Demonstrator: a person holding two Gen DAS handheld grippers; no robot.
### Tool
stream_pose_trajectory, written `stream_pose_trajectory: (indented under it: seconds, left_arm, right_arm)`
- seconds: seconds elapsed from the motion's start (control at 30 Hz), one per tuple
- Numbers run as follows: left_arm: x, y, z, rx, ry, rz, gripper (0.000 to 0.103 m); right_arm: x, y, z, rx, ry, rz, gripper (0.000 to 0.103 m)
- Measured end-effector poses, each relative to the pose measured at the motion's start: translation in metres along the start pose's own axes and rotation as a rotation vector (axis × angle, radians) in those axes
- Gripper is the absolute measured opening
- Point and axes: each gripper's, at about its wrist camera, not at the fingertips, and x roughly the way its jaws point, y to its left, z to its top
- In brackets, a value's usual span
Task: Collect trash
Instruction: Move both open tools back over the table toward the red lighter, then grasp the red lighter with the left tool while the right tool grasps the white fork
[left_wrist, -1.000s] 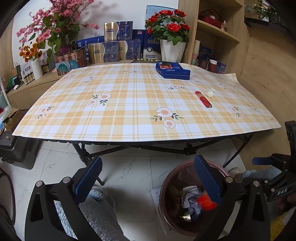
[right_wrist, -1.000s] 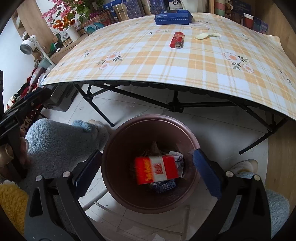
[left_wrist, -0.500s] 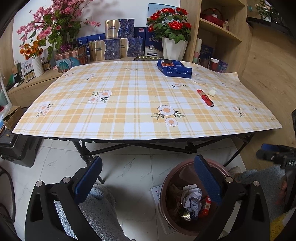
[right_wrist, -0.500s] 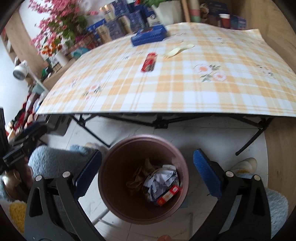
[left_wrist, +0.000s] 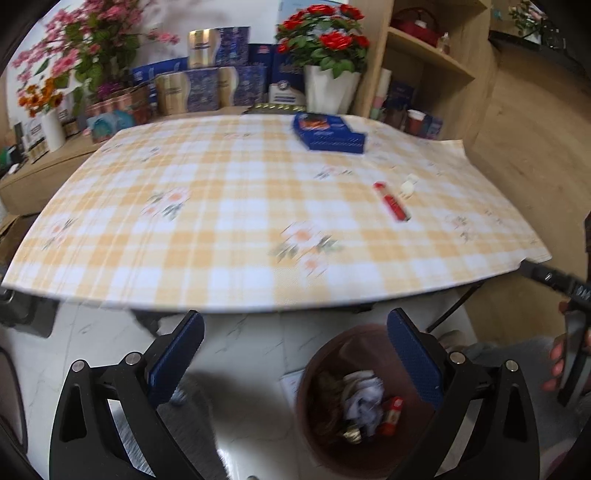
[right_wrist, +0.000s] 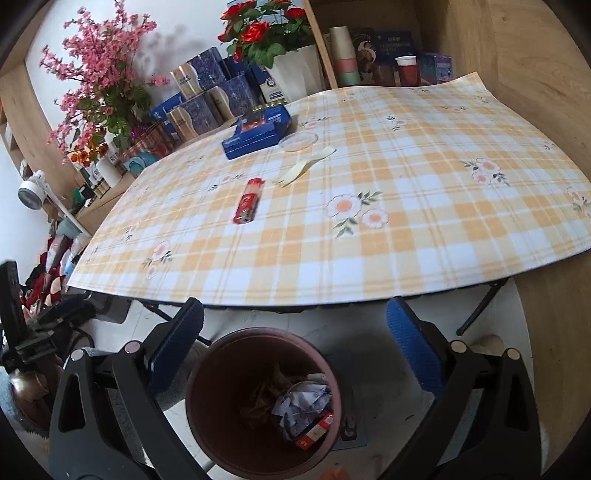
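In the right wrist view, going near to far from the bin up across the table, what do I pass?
Trash bin → red lighter → pale plastic fork → clear round lid → blue box → white pot of red roses.

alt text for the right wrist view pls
The open, empty right gripper hangs above a brown trash bin holding crumpled paper. Beyond it, a checked tablecloth carries a red lighter, plastic spoon and blue box.
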Motion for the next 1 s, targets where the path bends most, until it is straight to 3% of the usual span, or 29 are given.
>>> stream_pose_trajectory:
  seconds: [0.13, 0.23, 0.4, 0.6, 0.77, 1.0]
  left_arm:
    - [0.022, -0.036, 0.04, 0.074, -0.008, -0.063, 0.097]
    - [0.048, -0.06, 0.067, 0.098, 0.008, -0.096, 0.097]
    - [0.107, -0.096, 0.102, 0.125, 0.076, -0.131, 0.083]
    - [0.159, -0.117, 0.123, 0.14, 0.134, -0.116, 0.068]
    - [0.193, -0.127, 0.124, 0.167, 0.19, -0.074, 0.061]
    - [0.202, -0.134, 0.12, 0.236, 0.167, -0.01, 0.053]
  right_arm:
    - [0.004, -0.003, 0.014, -0.053, 0.0, -0.084, 0.097]
    - [0.009, -0.006, 0.024, -0.085, -0.004, -0.1, 0.097]
    - [0.022, -0.02, 0.039, -0.069, -0.01, -0.113, 0.097]
    - [0.035, -0.036, 0.055, -0.033, -0.016, -0.094, 0.097]
    - [0.047, -0.038, 0.064, -0.053, -0.019, -0.093, 0.097]
    - [0.06, -0.039, 0.072, -0.061, -0.005, -0.085, 0.097]
